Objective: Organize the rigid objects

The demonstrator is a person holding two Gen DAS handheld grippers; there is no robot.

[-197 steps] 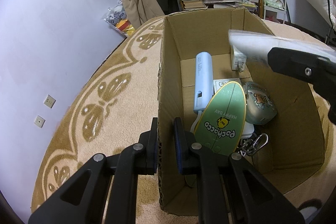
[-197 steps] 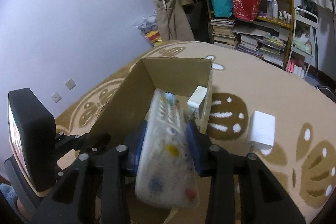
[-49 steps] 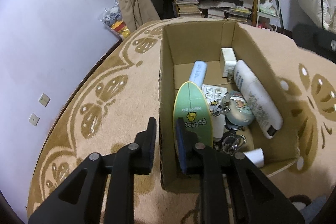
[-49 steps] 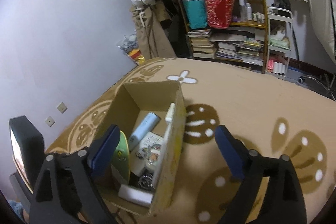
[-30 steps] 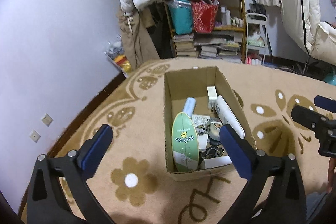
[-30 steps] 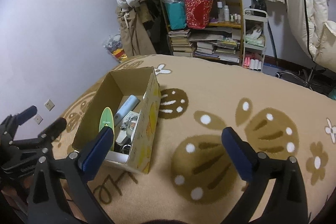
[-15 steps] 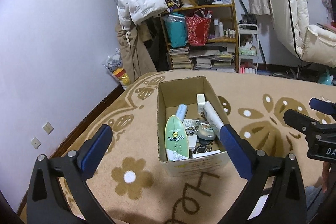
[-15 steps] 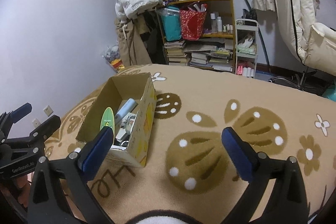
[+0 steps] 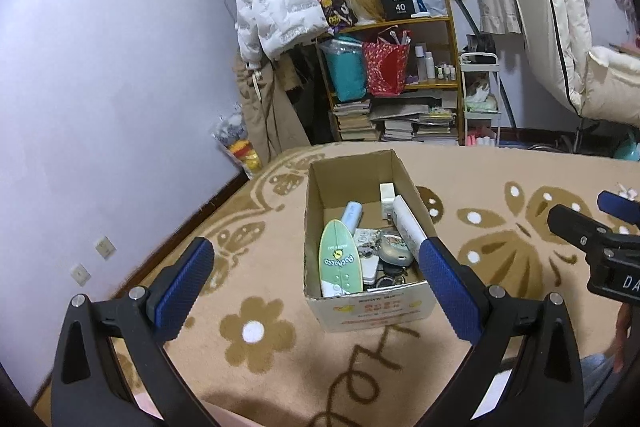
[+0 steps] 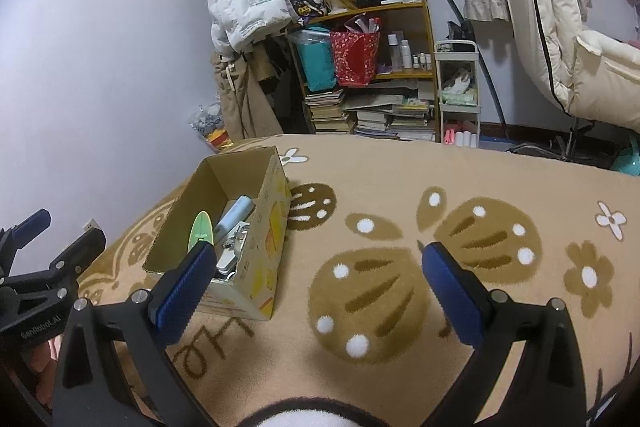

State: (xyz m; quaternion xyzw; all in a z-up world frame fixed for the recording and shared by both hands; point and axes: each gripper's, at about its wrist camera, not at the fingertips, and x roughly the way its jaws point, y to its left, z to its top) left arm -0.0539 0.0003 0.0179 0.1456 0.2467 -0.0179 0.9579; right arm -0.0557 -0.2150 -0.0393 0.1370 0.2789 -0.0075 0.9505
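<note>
Both grippers, left (image 9: 316, 267) and right (image 10: 314, 269), hung spread and empty; the filled cardboard box (image 9: 372, 307) sat at twelve o'clock of the left one.

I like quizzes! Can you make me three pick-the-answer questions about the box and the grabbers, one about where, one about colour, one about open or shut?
1. Where is the green toy surfboard?
A. on the carpet
B. in the cardboard box
C. on the bookshelf

2. What colour are the pads on the grippers?
A. red
B. yellow
C. blue

3. How is the right gripper?
A. open and empty
B. shut on a bottle
C. shut on the box wall

Answers:
1 B, it leans inside the box, against its left wall.
2 C, blue pads line the fingers in both views.
3 A, its fingers stand wide apart over the carpet, like the left gripper.
</note>
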